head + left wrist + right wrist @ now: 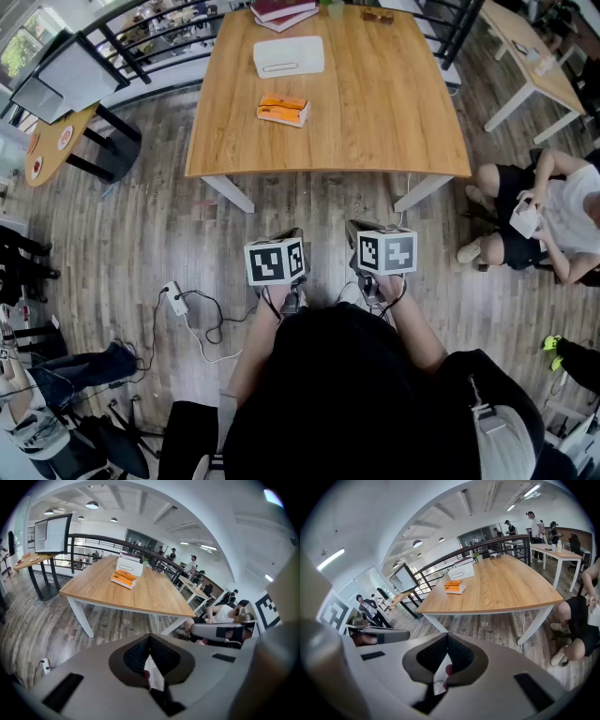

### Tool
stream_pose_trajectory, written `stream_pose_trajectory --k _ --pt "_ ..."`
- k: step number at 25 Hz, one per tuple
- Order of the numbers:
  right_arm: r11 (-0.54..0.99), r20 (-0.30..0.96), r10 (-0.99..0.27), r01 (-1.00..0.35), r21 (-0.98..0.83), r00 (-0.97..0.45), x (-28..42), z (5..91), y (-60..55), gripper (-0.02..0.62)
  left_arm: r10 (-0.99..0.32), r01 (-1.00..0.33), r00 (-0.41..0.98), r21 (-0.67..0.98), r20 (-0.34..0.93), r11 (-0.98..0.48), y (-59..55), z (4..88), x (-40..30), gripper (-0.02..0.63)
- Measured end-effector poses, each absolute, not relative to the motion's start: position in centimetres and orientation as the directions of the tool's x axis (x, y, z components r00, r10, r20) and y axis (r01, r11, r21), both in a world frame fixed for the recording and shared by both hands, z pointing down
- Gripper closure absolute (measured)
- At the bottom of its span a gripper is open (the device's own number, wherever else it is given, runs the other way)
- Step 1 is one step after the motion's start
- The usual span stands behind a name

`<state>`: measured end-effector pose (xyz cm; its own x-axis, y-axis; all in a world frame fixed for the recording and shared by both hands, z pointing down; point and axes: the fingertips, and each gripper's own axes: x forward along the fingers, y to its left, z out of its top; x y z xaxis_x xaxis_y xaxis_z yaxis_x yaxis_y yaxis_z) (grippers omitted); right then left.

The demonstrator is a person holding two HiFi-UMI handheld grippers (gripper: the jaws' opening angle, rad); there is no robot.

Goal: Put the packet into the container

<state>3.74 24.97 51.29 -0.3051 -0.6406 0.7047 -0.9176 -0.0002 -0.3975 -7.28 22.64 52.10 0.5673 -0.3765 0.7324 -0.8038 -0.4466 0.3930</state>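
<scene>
1. The left gripper (286,236) and the right gripper (362,234) are held side by side, close to the person's body and over the wooden floor (187,234). Both are well short of the near edge of the surface (375,112).
2. In the left gripper view, the jaws of the left gripper (150,637) are seen pressed together, with nothing gripped between them.
3. In the right gripper view, the jaws of the right gripper (446,637) are likewise seen closed on each other, and nothing is held.
4. The orange packet (283,110) is found lying flat on the surface, left of its middle and well apart from both grippers.
5. The white container (289,56) is seen on the surface just beyond the packet, near it but not touching it.
6. A stack of books (283,11) is seen at the far edge of the surface, behind the container.
7. A white power strip (176,300) with its cable is seen on the floor to the person's left.
8. A seated person (553,211) is seen to the right of the surface.
</scene>
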Motion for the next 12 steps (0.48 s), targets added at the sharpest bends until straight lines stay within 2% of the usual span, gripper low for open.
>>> stream_pose_trajectory --k 12 --pt "0.012 0.707 -0.634 -0.918 -0.396 -0.313 3.85 51.52 25.06 0.583 -0.363 -0.806 0.56 0.387 0.745 -0.448 22.71 52.05 -7.4 0.595"
